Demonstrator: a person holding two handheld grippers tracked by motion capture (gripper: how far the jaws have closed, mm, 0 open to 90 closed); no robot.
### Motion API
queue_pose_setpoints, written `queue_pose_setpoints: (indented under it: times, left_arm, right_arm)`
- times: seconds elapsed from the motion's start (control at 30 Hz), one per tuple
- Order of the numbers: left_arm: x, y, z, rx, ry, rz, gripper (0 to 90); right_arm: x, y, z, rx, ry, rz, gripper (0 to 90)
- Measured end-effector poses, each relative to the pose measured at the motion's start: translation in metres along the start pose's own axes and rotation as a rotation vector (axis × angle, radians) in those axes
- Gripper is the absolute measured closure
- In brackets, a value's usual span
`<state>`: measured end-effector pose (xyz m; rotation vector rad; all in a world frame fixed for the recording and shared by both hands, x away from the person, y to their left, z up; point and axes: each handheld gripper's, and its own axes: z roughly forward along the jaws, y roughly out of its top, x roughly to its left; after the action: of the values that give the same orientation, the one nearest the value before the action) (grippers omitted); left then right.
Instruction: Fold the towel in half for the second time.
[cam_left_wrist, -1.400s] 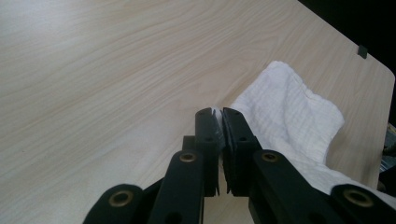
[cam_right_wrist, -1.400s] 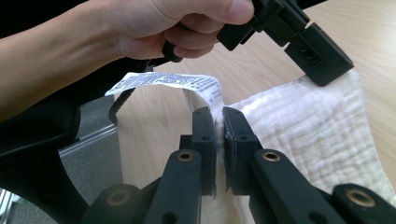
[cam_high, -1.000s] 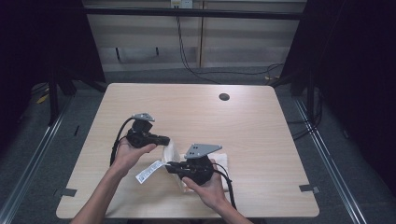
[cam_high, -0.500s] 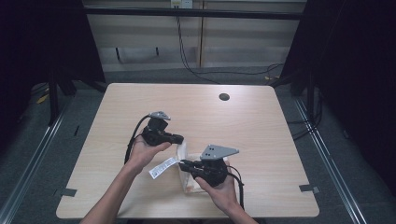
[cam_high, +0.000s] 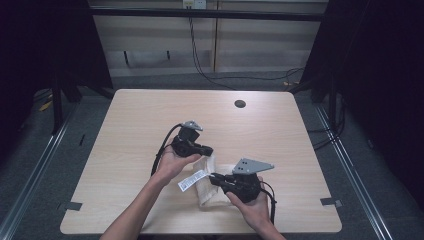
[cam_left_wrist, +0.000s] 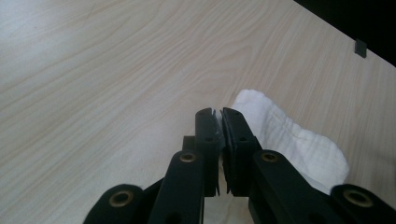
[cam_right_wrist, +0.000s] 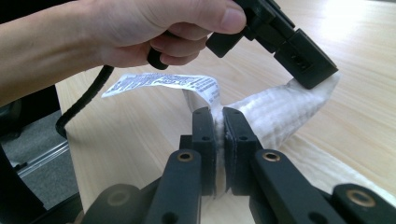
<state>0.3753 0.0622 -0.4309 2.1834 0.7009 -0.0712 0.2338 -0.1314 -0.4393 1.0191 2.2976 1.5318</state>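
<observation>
As both grippers pinch it, the cloth (cam_high: 212, 182) apparently fills their fingers (cam_right_wrist: 205, 135).

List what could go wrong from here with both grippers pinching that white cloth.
1. The left gripper grips only a thin edge of the white ribbed cloth, so it may slip free under tension.
2. The right gripper pinches the cloth right beside its white printed label; pulling could strain or tear that label.
3. Part of the cloth lies on the light wooden table and could drag into a crooked fold.
</observation>
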Motion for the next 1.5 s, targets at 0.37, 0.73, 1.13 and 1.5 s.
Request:
queue_pose_setpoints:
  times: [0.37,0.73,1.13,1.5]
  left_arm:
    - [-0.013,0.012,0.019,0.018,-0.016,0.032,85.9]
    - [-0.024,0.015,0.045,0.069,-0.043,0.051,85.9]
    - [-0.029,0.013,0.075,0.119,-0.055,0.037,85.8]
    - [-0.023,0.011,0.097,0.155,-0.026,-0.013,85.4]
  right_arm:
    - [-0.007,-0.014,-0.015,0.026,-0.037,-0.011,84.4]
    - [-0.017,-0.029,-0.026,0.064,-0.043,0.01,84.3]
    - [-0.027,-0.043,-0.037,0.096,-0.067,0.039,83.7]
    - [-0.042,-0.056,-0.039,0.157,-0.143,0.059,81.9]
